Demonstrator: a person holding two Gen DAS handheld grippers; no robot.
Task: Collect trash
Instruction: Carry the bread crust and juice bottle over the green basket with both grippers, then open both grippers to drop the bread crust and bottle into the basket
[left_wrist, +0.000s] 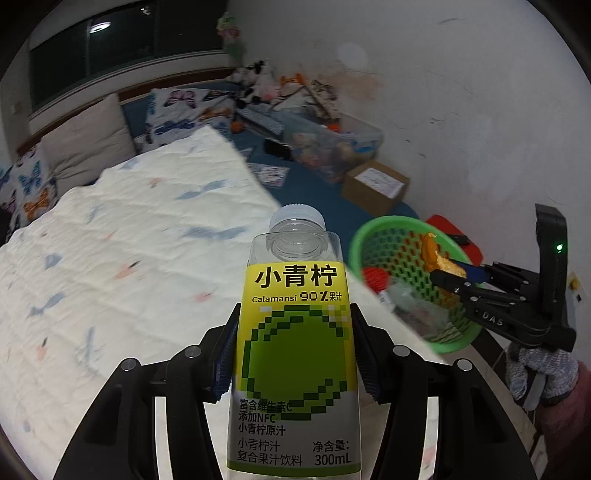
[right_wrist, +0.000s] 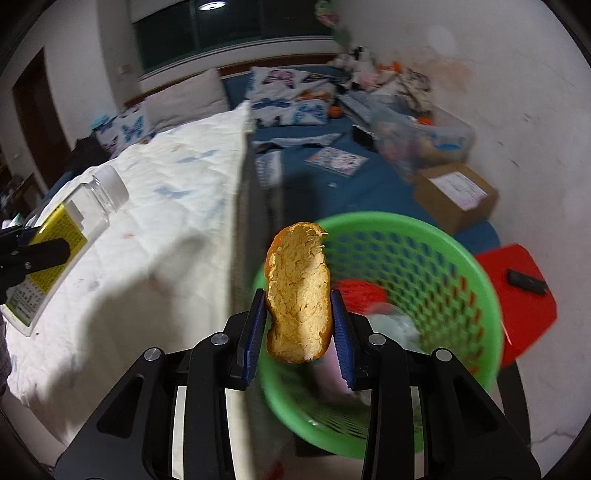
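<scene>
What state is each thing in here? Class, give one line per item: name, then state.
left gripper: shut on the juice bottle.
juice bottle: capped, looks empty, held upright.
right gripper: shut on the bread piece.
bread piece: torn, held over the basket.
green basket: upright, already holds some trash.
cardboard box: closed, on the blue sheet.

A bed (left_wrist: 110, 240) is covered by a white quilt (left_wrist: 147, 221); butterfly-print pillows (right_wrist: 288, 92), a cardboard box (right_wrist: 456, 199) and a red stool (right_wrist: 524, 295) are seen nearby.
</scene>
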